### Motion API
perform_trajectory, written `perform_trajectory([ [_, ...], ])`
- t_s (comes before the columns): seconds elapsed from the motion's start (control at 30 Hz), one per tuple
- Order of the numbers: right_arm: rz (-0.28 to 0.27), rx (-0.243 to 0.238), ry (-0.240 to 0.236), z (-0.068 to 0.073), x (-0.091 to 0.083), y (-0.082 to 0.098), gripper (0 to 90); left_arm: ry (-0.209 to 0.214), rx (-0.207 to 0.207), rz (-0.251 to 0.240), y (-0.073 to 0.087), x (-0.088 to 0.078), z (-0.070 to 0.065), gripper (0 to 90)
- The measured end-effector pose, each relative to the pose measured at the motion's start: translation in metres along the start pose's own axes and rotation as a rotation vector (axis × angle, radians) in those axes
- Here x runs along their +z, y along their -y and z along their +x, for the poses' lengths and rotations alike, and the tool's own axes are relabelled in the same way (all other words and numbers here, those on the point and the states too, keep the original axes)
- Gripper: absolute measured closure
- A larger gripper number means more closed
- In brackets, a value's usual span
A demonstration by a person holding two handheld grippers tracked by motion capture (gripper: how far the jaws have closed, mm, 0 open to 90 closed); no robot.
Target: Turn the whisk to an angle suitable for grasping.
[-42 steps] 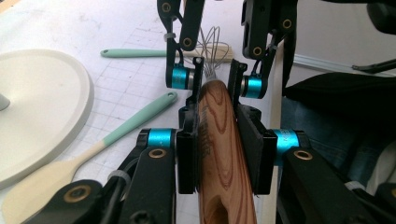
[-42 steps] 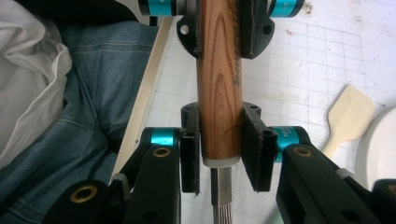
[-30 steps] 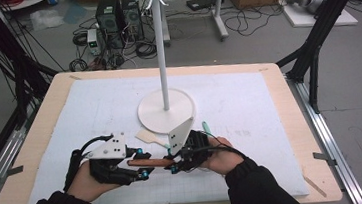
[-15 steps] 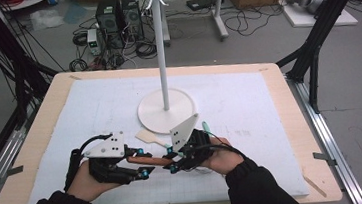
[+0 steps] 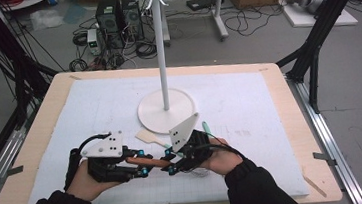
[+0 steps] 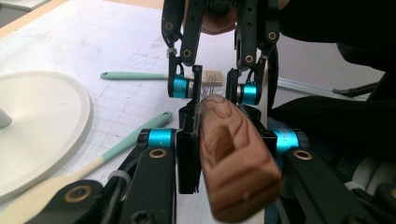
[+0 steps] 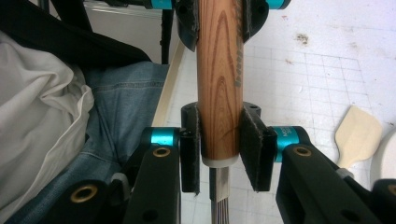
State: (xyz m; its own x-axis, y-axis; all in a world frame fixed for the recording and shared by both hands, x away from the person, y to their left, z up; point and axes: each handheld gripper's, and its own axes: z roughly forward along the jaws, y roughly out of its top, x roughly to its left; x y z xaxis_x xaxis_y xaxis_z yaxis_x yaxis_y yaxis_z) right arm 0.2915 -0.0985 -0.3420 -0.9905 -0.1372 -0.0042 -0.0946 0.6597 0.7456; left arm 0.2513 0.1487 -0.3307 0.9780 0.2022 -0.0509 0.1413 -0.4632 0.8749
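A whisk with a brown wooden handle (image 5: pixel 152 161) hangs level above the table's near edge, between my two grippers, which face each other. My left gripper (image 5: pixel 143 163) is shut on the handle's butt end (image 6: pixel 233 158). Its jaws have just been closing, and the pads (image 6: pixel 189 140) now press on the wood. My right gripper (image 7: pixel 219 149) is shut on the other end of the handle (image 7: pixel 219 70), just above the metal wires (image 7: pixel 219 198). In the left gripper view the right gripper (image 6: pixel 212 88) shows straight ahead.
A white stand (image 5: pixel 166 111) with a round base and a tall pole topped with hooks stands mid-table. A wooden spatula with a mint handle (image 5: pixel 148 136) lies just behind the grippers, and a second mint-handled utensil (image 5: pixel 205 127) lies to its right. The table's front edge is close under my hands.
The left gripper's jaws have drawn in slightly around the handle. Both hands and the whisk stay in place.
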Motion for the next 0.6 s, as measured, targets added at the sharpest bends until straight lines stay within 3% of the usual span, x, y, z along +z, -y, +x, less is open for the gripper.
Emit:
perform_trajectory([
  [0.3,-0.020,0.014,0.000,0.001,-0.003,-0.003,71.0,-0.005,-0.007,-0.047,-0.004,-0.003,-0.001,69.8],
  [0.6,-0.076,0.008,0.014,0.000,-0.010,-0.006,71.0,0.000,-0.013,-0.097,-0.011,-0.004,-0.001,65.2],
])
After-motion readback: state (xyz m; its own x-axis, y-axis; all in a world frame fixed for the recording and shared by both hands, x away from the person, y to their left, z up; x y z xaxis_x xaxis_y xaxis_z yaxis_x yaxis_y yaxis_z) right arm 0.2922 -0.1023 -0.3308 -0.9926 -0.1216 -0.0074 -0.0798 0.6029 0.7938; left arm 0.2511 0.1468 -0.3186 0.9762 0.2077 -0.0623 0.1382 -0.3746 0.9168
